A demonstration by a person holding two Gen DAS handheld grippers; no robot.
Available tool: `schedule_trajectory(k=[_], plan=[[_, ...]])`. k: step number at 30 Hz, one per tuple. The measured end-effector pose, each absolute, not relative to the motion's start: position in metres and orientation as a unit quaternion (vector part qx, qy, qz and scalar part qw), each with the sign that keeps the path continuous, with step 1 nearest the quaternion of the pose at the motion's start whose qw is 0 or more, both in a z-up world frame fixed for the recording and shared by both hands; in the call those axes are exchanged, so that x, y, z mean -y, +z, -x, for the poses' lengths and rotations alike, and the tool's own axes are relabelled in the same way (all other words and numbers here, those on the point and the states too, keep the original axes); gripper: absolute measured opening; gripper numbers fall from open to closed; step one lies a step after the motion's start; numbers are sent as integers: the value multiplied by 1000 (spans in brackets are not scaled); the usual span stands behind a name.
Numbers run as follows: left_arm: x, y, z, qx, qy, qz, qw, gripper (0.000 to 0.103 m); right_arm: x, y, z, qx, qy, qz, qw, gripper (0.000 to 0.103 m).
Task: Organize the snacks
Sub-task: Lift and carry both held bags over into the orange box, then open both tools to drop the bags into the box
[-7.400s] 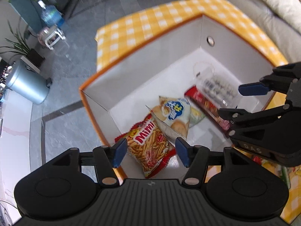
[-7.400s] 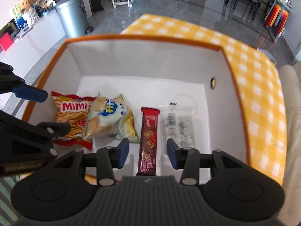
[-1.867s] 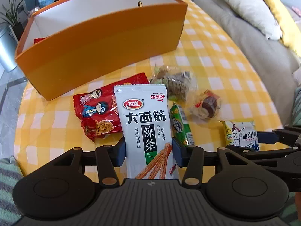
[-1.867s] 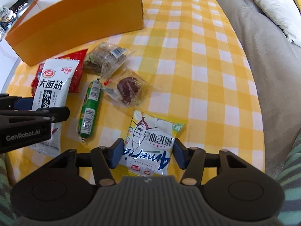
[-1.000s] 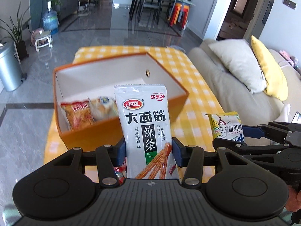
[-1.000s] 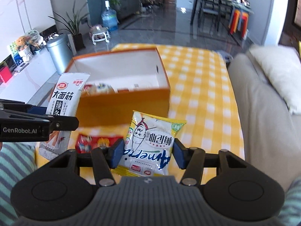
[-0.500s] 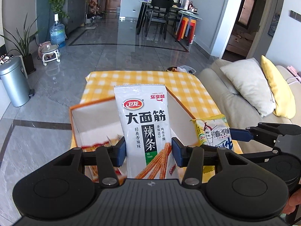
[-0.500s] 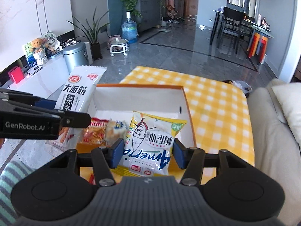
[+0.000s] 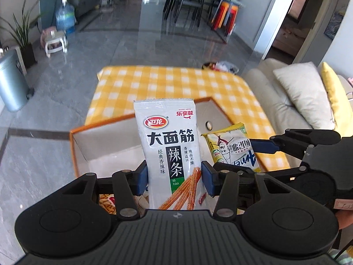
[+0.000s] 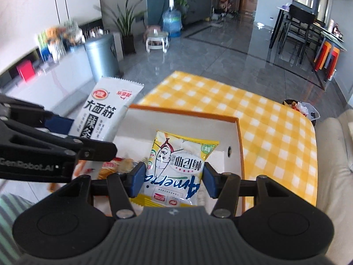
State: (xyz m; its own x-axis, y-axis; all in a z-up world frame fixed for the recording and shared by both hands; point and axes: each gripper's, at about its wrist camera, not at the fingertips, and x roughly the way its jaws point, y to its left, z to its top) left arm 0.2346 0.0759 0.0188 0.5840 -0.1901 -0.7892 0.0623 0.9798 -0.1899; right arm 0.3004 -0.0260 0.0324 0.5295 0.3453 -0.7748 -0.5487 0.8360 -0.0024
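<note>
Left tongs [image 9: 174, 180] clamped on white spicy-strip pkt [image 9: 168, 152], right tongs [image 10: 169, 181] clamped on yellow snack pkt [image 10: 176, 165], both pkts held above orange box [image 10: 239, 145] w/ snacks inside, box on checked bench [image 9: 167, 84], sofa [image 9: 275, 101] beyond to the right.

Right gripper [image 10: 172, 180], lower centre of frame: blue pads clamped on either side of a yellow-and-white snack packet [image 10: 176, 165], print upside down.

Left gripper [image 10: 66, 130], left edge of frame: black fingers gripping a white packet [image 10: 106, 112] with black Chinese lettering and a red round logo, tilted toward the upper right.

Orange box [image 10: 239, 137] with white interior, centre of frame, below both packets; further snack bags [image 10: 114, 167] lie inside at lower left, blurred.

Yellow-and-white checked tablecloth [image 10: 264, 119], right of centre, under the box.

Grey cylindrical bin [image 10: 102, 55], upper left. Water bottle [image 10: 172, 21], upper centre. Potted plant [image 10: 126, 24], beside the bin.
</note>
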Motion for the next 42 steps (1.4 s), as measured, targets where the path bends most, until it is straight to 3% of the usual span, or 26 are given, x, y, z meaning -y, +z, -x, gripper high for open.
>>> schedule_trajectory(k=[11, 19, 34, 42], plan=[[-92, -29, -287, -518, -31, 34, 854, 55, 1, -35, -357, -479, 257, 161, 824, 53], [-104, -45, -303, -560, 1, 24, 828, 56, -24, -55, -377, -481, 264, 178, 817, 53], [-102, -64, -308, -581, -2, 9, 814, 58, -53, -83, -378, -491, 275, 243, 790, 53], [-103, -51, -302, -568, -1, 2, 823, 67, -48, -83, -376, -496, 267, 237, 791, 54]])
